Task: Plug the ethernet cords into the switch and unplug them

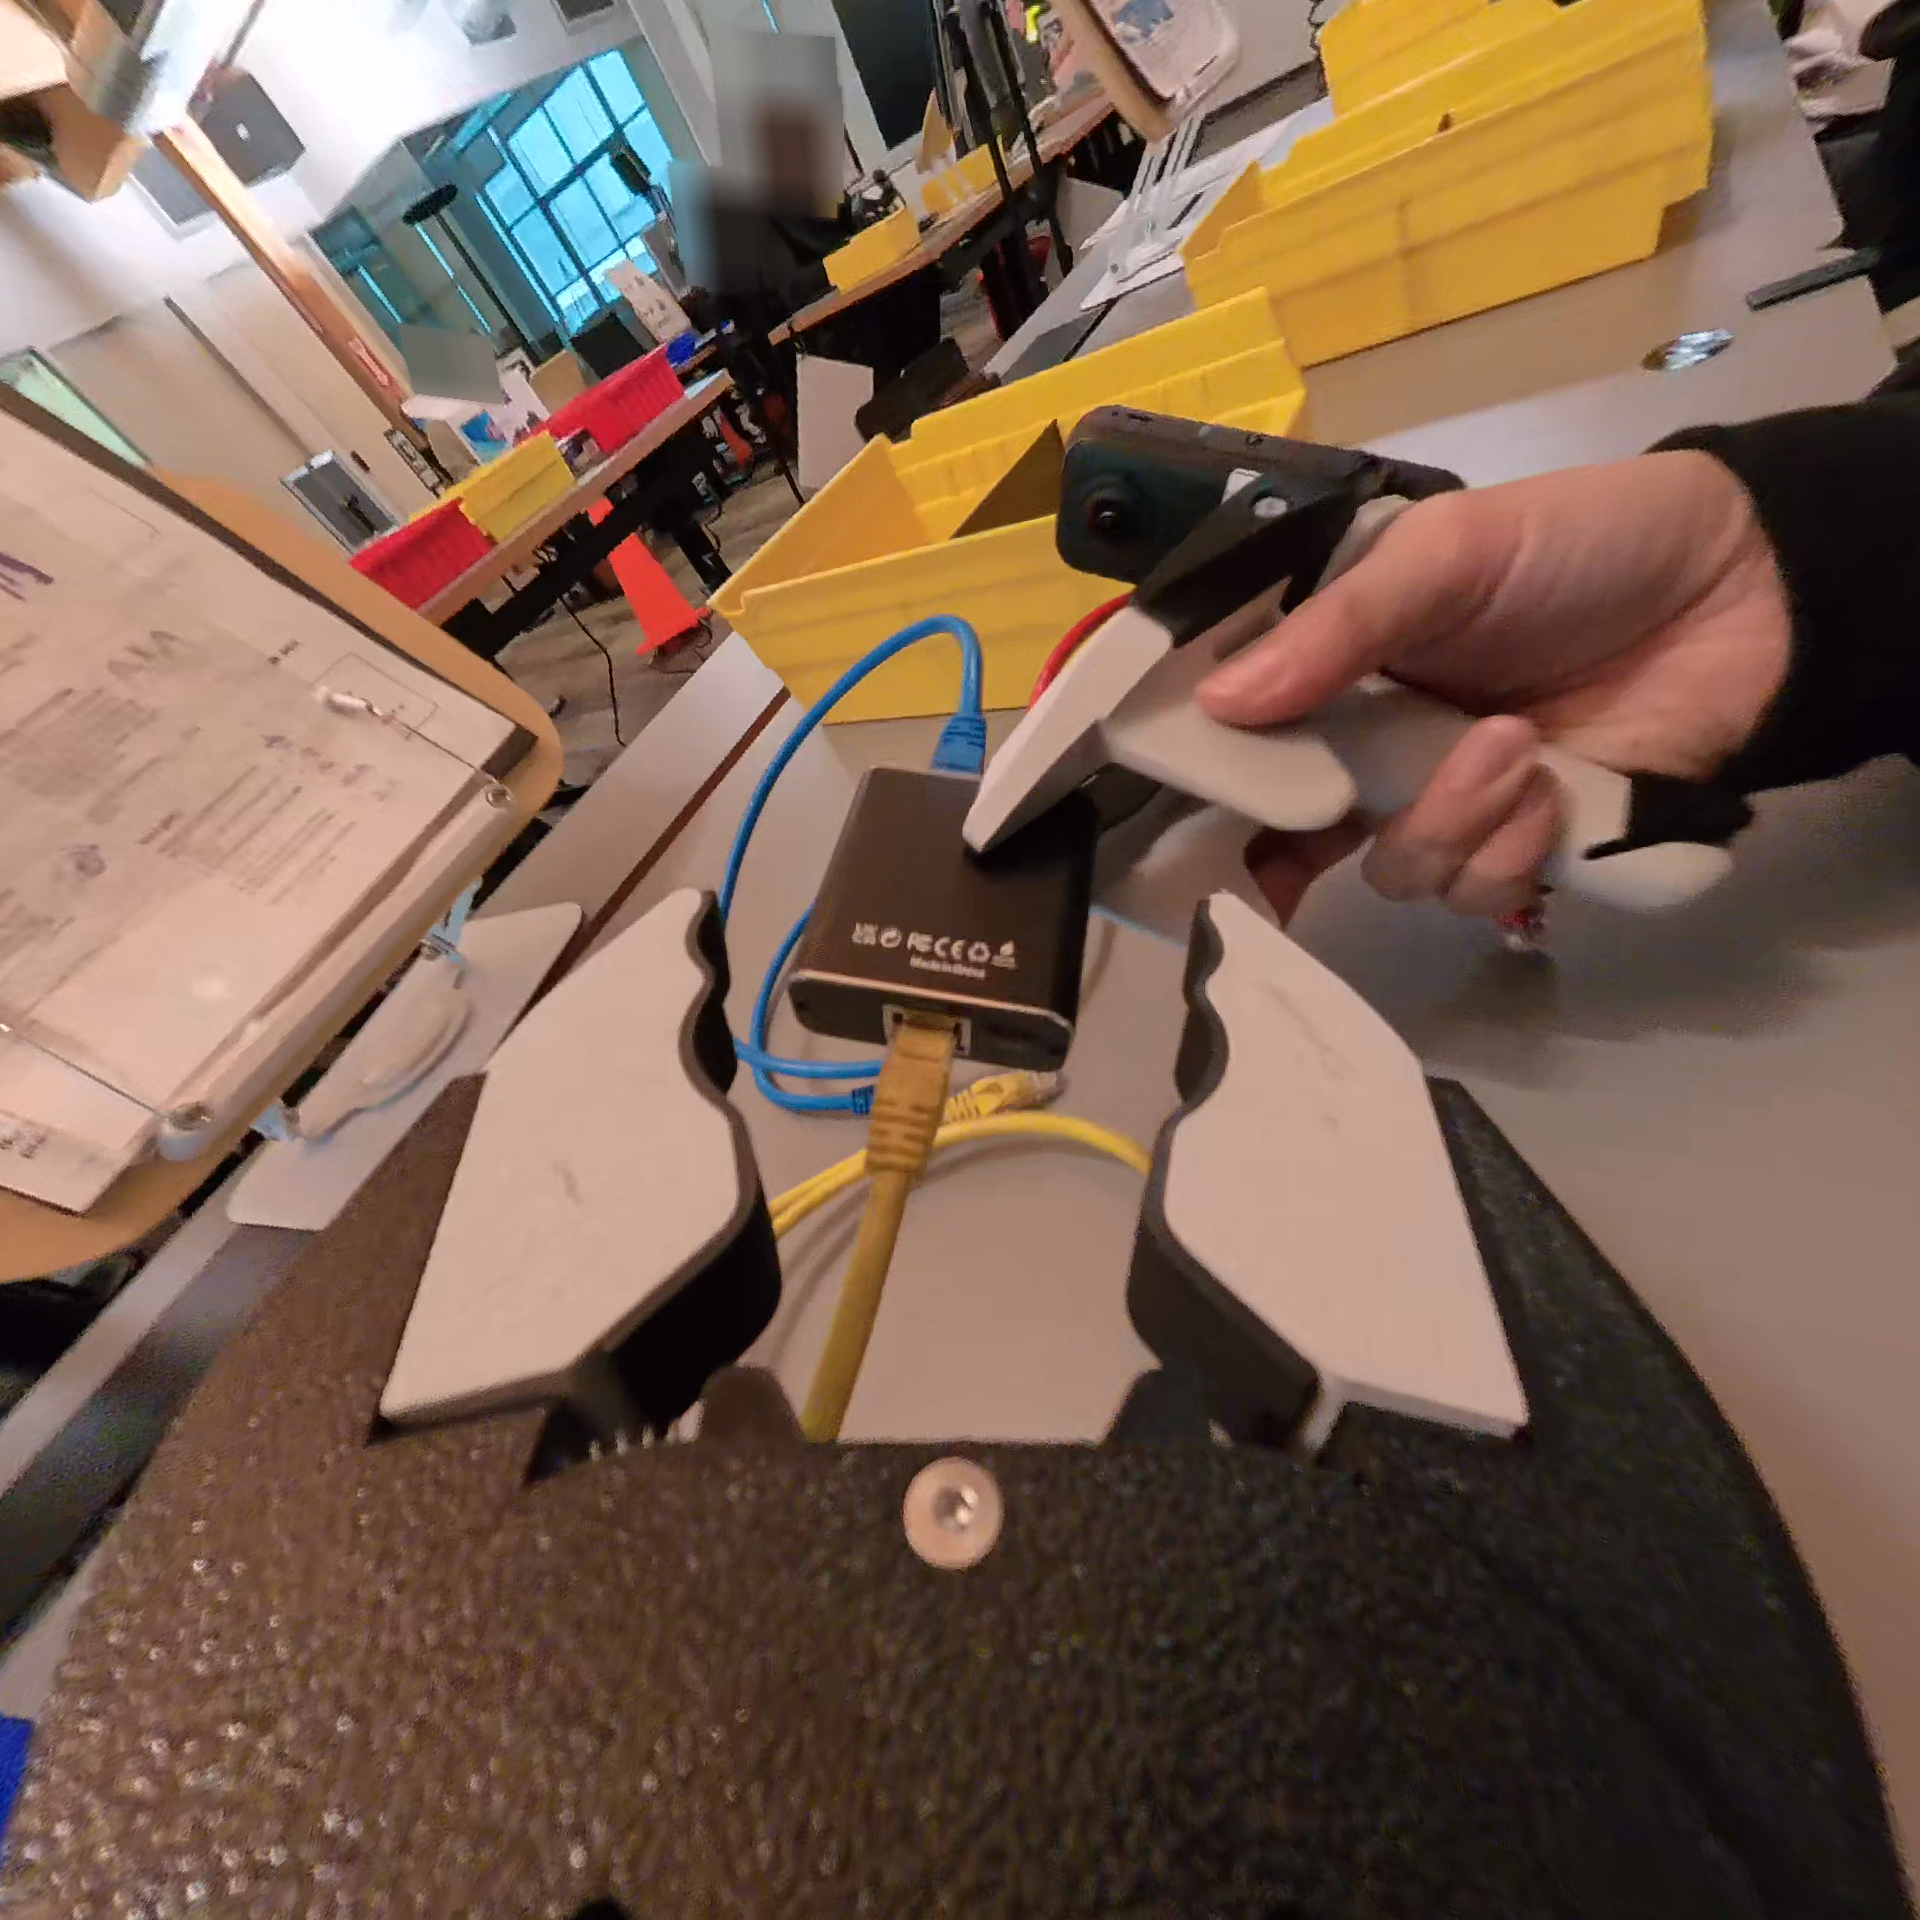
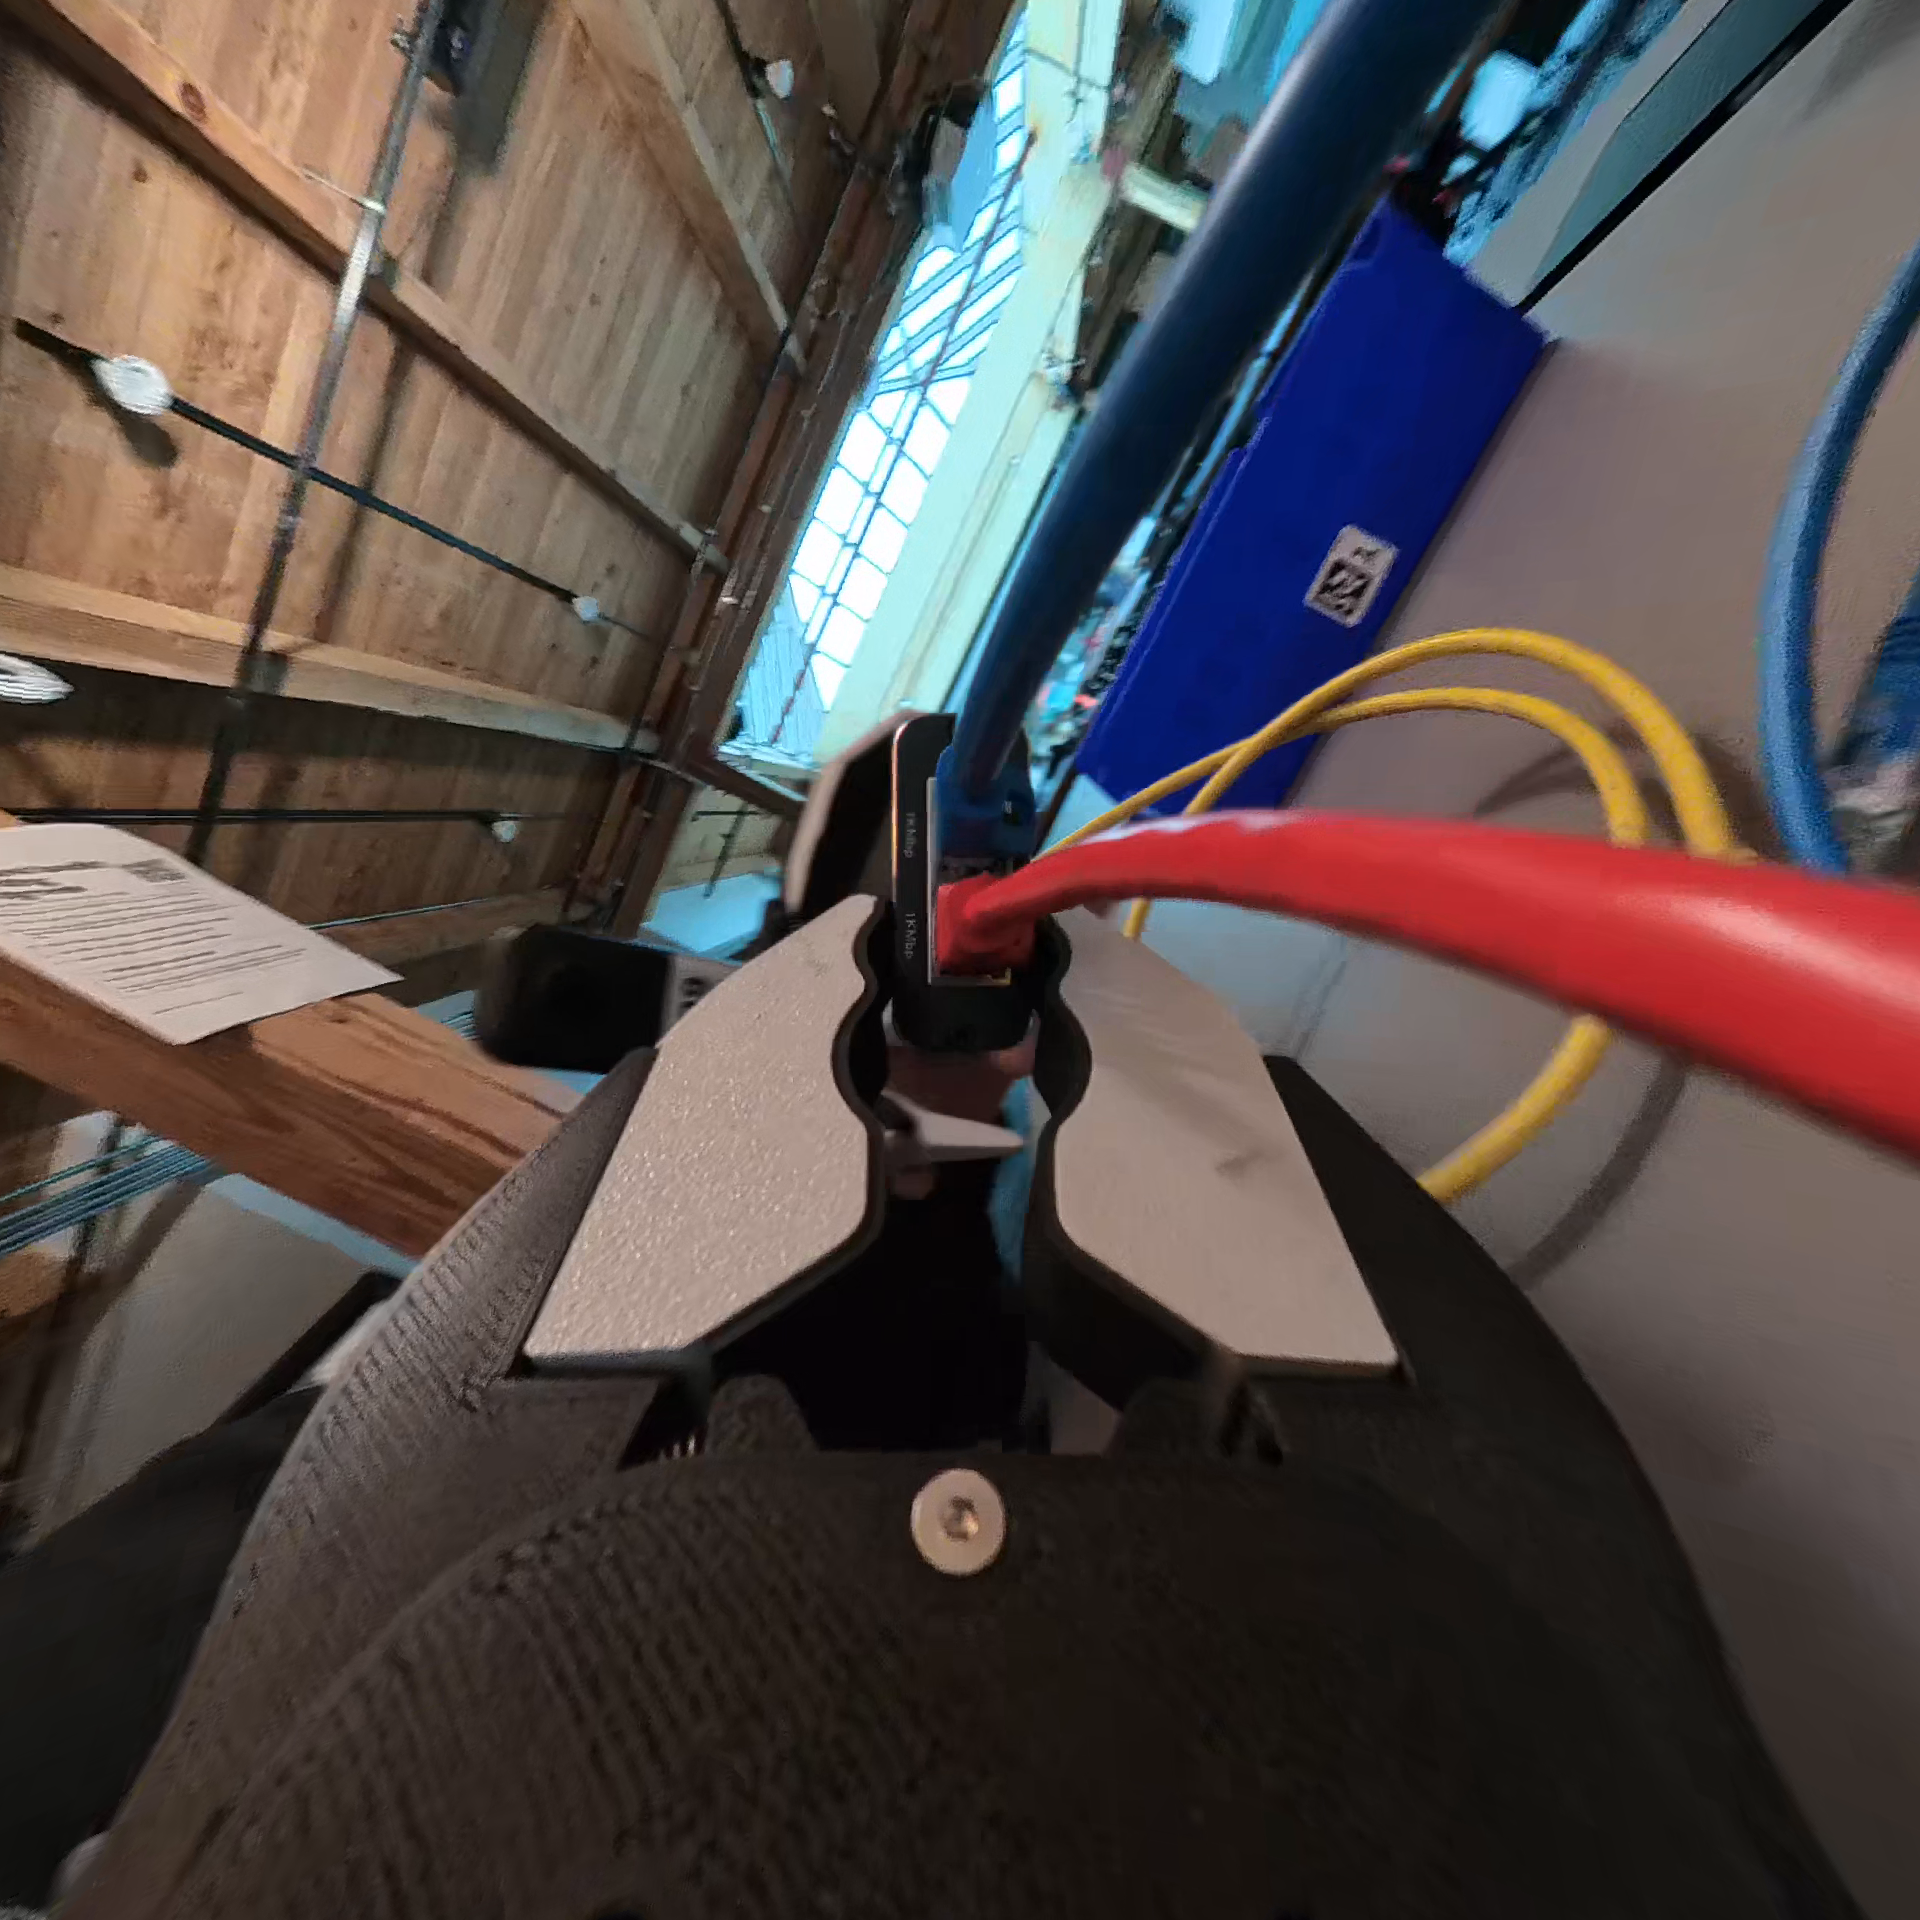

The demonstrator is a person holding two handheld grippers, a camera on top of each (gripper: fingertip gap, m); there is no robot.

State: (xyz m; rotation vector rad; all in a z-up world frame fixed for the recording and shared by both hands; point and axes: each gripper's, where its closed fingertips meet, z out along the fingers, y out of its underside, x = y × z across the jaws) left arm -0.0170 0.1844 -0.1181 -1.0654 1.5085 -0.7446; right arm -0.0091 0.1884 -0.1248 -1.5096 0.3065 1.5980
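Right hand-held gripper [image 2: 961,997] clamping lettered black switch [image 2: 951,935]

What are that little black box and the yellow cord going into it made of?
The black box looks like metal with a satin, brushed finish: it has a soft sheen and crisp rounded edges, though coated plastic is possible. The yellow cord looks like a matte rubbery plastic jacket, with a ribbed moulded boot at the plug.

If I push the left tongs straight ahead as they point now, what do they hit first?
Most likely the yellow plug seated in the near face of the black switch. The left tongs stand open with the yellow cord running between them, so plug and switch come first; exact depth is unclear.
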